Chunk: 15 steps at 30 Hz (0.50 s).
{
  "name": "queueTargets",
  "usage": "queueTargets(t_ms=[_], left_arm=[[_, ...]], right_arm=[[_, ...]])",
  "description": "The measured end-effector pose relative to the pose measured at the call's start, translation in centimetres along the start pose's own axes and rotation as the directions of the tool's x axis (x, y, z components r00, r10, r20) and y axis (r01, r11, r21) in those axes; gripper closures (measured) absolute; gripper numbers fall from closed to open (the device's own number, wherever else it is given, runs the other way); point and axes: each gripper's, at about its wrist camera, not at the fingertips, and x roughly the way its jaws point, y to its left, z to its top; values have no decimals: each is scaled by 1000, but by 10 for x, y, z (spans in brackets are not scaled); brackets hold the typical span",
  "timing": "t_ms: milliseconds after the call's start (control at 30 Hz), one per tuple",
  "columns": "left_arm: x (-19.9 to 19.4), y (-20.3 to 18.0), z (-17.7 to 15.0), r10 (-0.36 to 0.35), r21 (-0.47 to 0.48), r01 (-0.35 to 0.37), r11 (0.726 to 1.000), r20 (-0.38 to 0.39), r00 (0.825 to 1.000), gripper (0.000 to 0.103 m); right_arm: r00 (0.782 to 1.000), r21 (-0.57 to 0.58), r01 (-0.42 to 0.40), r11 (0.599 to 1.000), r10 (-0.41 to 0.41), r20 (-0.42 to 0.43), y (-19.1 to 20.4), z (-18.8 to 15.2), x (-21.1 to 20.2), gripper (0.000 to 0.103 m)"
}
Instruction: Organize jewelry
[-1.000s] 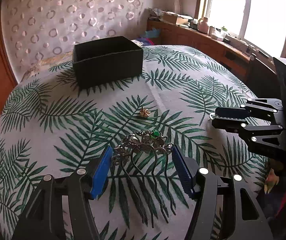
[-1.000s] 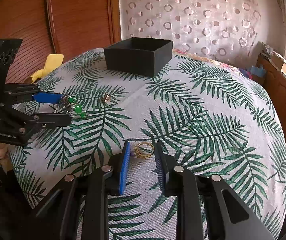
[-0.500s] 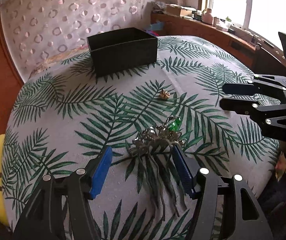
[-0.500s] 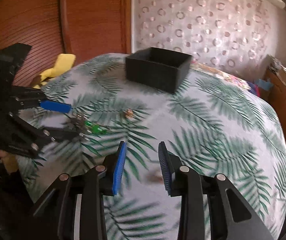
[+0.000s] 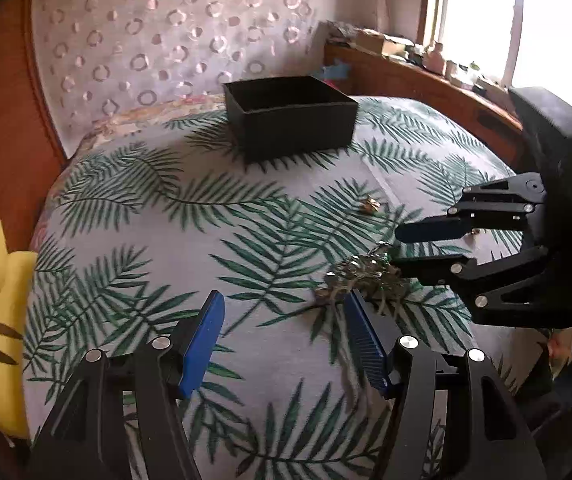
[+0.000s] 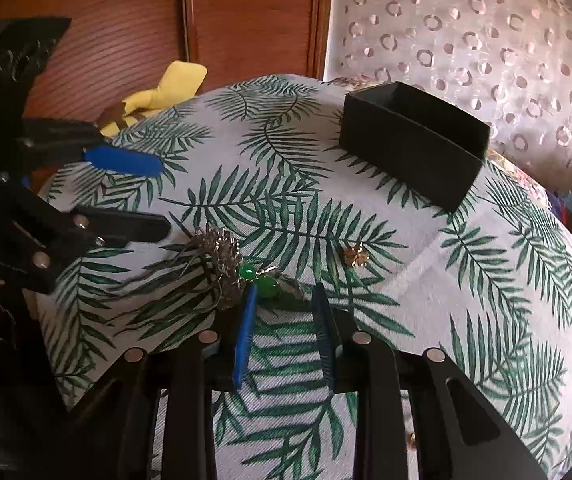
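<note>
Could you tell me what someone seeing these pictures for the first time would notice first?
Probably the ornate silver hair comb with green stones, lying on the palm-leaf printed cloth right at the tips of the right gripper, whose blue-padded jaws are closing but not yet pressing on it. Next, the open black rectangular box at the far side, and the small gold flower-shaped piece lying between comb and box.

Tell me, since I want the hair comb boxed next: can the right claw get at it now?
Probably yes. The hair comb lies loose on the cloth, its green beads just ahead of the right claw, whose jaws are closing with nothing between them. The left claw hovers beside it, not over it.
</note>
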Motion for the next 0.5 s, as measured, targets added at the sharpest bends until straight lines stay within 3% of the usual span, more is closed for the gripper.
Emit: queueTargets(t_ms=[267,300,367,500], left_arm=[[0,3,-3,-13,-18,13,1000,8,1000,43],[2,2,-4,-16,-17,16,1000,5,1000,43],[4,1,-5,-19,-16,19,1000,-1,1000,43],[8,0,-6,-23,-17,23,1000,-9,1000,43]], right_arm=[[1000,-31,-23,999,23,-1,0,8,7,73],[1000,-33,-31,999,31,0,0,8,7,75],[999,-42,-40,998,40,1,0,9,8,97],[999,-58,-29,998,30,16,2,11,6,103]])
